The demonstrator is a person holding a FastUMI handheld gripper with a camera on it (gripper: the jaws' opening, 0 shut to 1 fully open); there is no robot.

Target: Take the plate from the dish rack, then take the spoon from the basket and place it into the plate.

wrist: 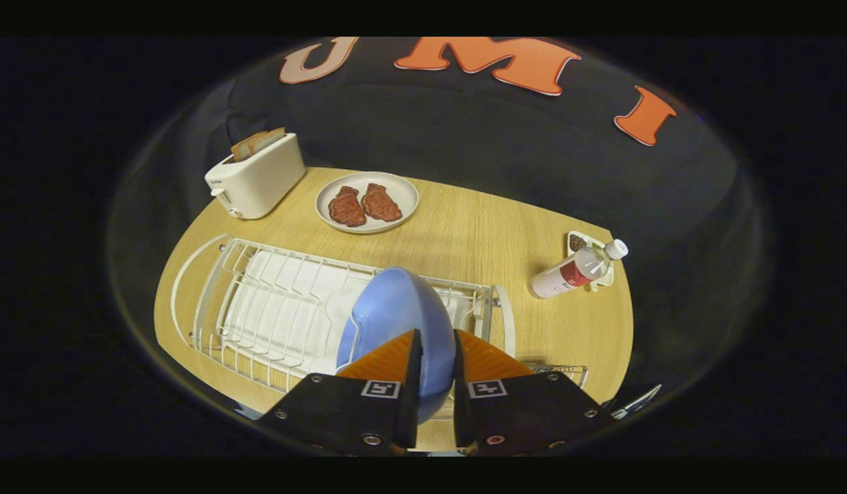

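**Spotter:** What do you have, left to right?

**Me:** At the desk's (pixel 465 240) far left corner a toaster (pixel 257 180) with bread in its slots; beside it, along the far edge, a white plate (pixel 403 189) carrying two reddish patties (pixel 364 204). The dish rack (pixel 272 309) runs along the near left edge. Near the right edge lies a bottle (pixel 574 269), touching a small tray (pixel 580 240) of something dark.

**Spotter:** And the claw?

**Me:** The gripper (pixel 436 363) is clamped on the blue plate (pixel 395 312), one finger on each face, the plate standing on edge over the rack's right end. I cannot tell whether it is clear of the wires.

**Spotter:** How do you finish the lift?

**Me:** I'd judge it best to raise it straight up, keeping it upright so the rim doesn't snag a wire (the grip sits low on the rim, so it could pivot), then carry it to bare wood.

**Spotter:** Anything hidden?

**Me:** The plate's lower rim sits behind the fingers. The wire basket (pixel 561 372) peeks out past the right finger, mostly covered. Something metal (pixel 636 403) at the desk's near right corner may be the spoon; too cut off to say.
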